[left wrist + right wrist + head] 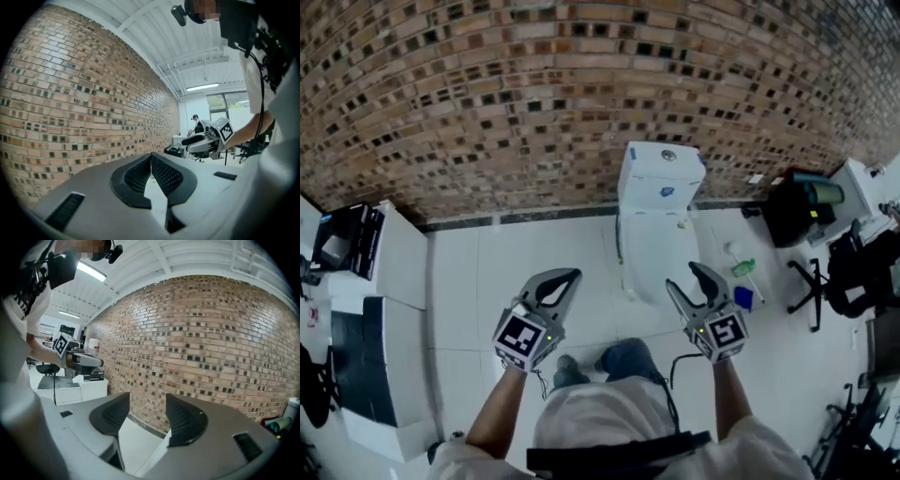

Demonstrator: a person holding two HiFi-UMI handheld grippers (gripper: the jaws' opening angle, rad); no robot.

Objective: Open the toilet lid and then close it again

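Two hand-held tools hang in front of the person, well short of the toilet [659, 220], and neither touches it. The toilet is white and stands on the pale tiled floor [516, 272] with its tank against the brick wall [487, 103]. Its lid [656, 251] appears to lie down over the bowl. The left gripper [559, 285] has its jaws together, pads meeting at the tips with nothing between them. The right gripper [683, 278] has its jaws apart and empty, and only wall and floor show through the gap. Each gripper view catches the other gripper off to the side, held out on a bare forearm. A green bottle [743, 267] and a small blue object [743, 298] sit on the floor just to the right of the toilet. A black chair [830, 272] stands further right.
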